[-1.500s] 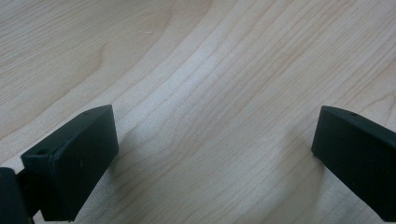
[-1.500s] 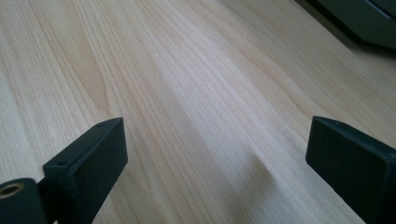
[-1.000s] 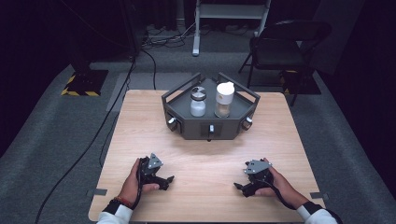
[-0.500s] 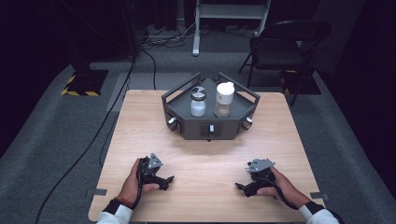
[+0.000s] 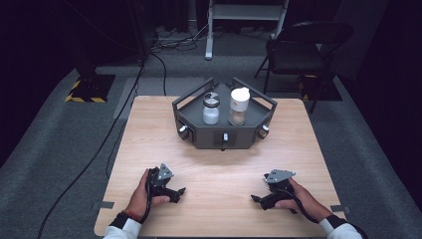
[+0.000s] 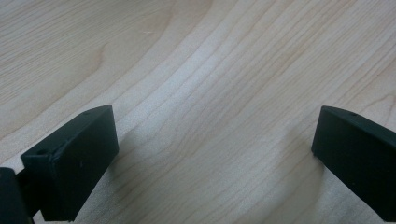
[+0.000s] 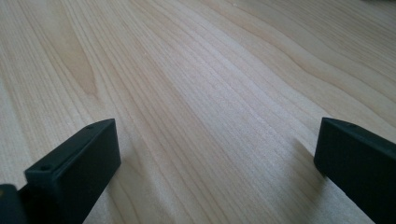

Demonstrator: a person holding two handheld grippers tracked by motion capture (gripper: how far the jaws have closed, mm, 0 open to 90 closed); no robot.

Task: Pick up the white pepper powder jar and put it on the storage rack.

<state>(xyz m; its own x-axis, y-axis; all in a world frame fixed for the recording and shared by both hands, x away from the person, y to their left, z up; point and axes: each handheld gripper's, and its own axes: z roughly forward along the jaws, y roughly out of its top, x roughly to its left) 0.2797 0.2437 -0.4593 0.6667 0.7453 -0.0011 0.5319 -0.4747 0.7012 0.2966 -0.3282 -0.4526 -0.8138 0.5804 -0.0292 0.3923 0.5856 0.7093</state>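
Dark studio floor with cables and a folding chair point(image 5: 303, 50) surrounds a pale wooden table point(image 5: 149, 134). Near its front edge, the left gripper point(image 5: 180, 191) rests on the wood in the person's left hand point(image 5: 142, 196), its jaws spread wide with bare grain between them. The right gripper point(image 5: 255, 199), held in the right hand point(image 5: 298, 196), lies well apart from it; its jaws have just been opening and now stand wide, nothing between them. Well ahead of both grippers, between their lines, sits a dark angular tray point(image 5: 199, 139). Inside it a clear jar point(image 5: 211, 108) stands upright just beside a white-capped shaker point(image 5: 239, 105), neither touched.
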